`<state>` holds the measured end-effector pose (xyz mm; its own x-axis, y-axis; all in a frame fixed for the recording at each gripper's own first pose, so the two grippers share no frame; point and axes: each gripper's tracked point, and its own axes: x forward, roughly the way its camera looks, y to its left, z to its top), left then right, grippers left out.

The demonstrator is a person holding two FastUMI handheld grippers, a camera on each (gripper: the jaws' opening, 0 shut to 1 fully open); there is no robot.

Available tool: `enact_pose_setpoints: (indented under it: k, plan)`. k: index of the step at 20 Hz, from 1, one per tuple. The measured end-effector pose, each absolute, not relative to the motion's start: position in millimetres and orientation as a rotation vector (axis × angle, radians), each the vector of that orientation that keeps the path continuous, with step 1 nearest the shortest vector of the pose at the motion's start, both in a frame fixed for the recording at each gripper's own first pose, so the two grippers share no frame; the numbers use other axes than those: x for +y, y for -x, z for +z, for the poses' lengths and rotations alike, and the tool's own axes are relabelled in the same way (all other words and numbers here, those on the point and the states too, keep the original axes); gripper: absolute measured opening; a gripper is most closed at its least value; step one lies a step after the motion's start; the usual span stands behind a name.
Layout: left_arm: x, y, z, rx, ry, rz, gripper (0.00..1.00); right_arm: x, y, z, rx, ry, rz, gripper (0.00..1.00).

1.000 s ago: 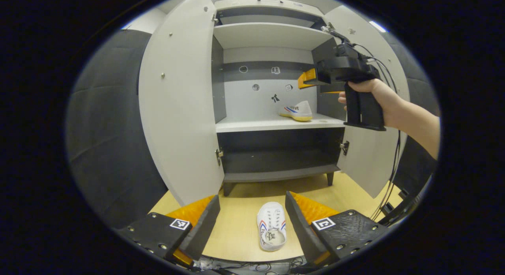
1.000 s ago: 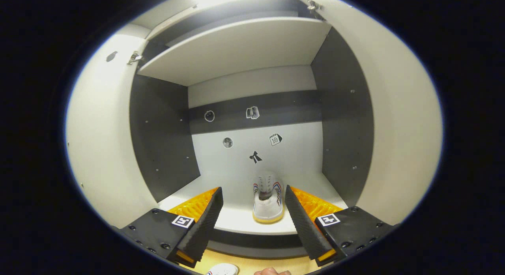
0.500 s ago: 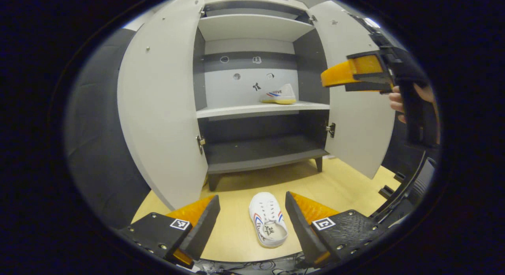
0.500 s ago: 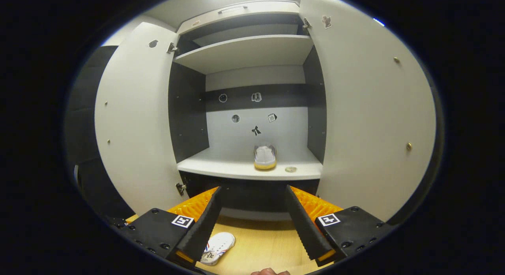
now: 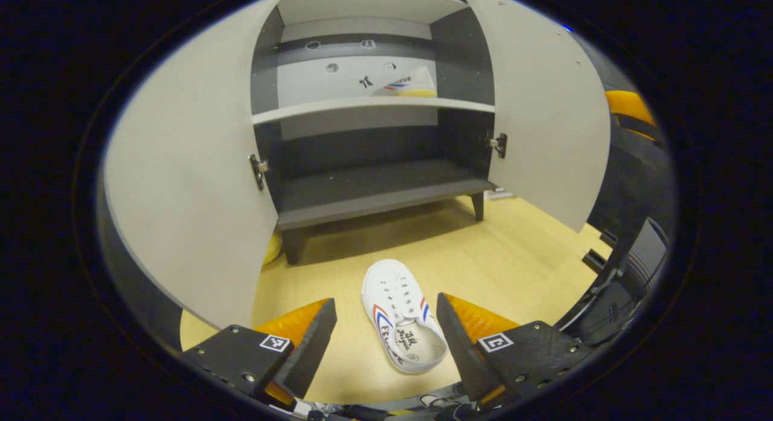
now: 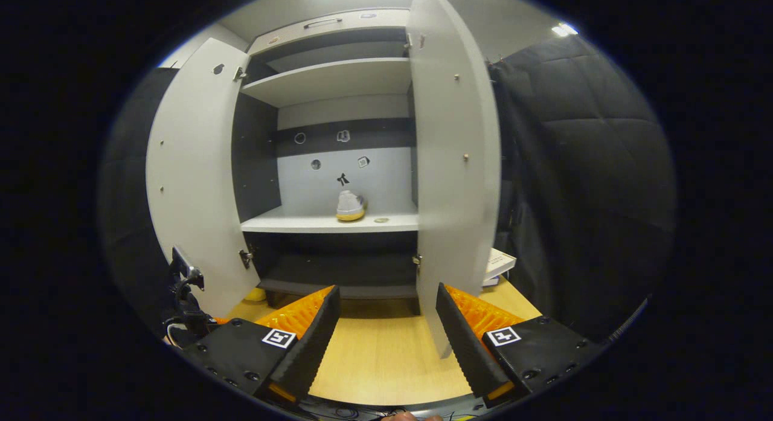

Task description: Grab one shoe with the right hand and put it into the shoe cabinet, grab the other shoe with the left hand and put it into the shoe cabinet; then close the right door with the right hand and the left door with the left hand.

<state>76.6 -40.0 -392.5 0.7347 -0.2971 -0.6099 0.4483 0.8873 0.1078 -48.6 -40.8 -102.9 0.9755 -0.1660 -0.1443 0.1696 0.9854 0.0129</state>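
In the left gripper view we have our left gripper low over the wooden floor, jaws wide apart and empty, and the second shoe lies right between them, toe toward the shoe cabinet, heel opening toward us. We judge it light and soft, a canvas upper that will cave under a squeeze, so we'd pinch across the sides near the firmer heel collar, above the sole. Up on the middle shelf the first shoe is already in. Both doors stand open.

Over to the right gripper view: our right gripper hangs spread and holding nothing, facing the edge of the right door, with that shelved shoe well beyond it and the left door swung wide.
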Motion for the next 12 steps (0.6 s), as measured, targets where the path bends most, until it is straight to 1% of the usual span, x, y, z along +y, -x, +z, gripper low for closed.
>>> enact_pose_setpoints:
  k: [1, 2, 4, 5, 6, 11, 12]
  plan:
    - [-40, -81, -404, 0.645, -0.268, -0.417, 0.94, -51, 56, -105, 0.148, -0.029, -0.202, 0.99]
    - [-41, -85, -417, 0.674, -0.279, -0.424, 0.96, -62, 61, -110, 0.156, -0.031, -0.237, 0.99]
    - [-40, -89, -440, 0.728, -0.289, -0.436, 0.94, -81, 71, -122, 0.178, -0.035, -0.304, 0.99]
    - [-41, -91, -450, 0.755, -0.280, -0.444, 0.96, -91, 78, -125, 0.187, -0.040, -0.334, 0.99]
    - [-41, -91, -458, 0.782, -0.267, -0.442, 0.94, -99, 87, -129, 0.196, -0.047, -0.360, 0.98]
    - [-31, -98, -485, 0.871, -0.217, -0.419, 0.93, -133, 113, -148, 0.237, -0.043, -0.476, 0.99]
    - [-31, -99, -491, 0.886, -0.205, -0.415, 0.72, -140, 120, -150, 0.242, -0.051, -0.495, 0.98]
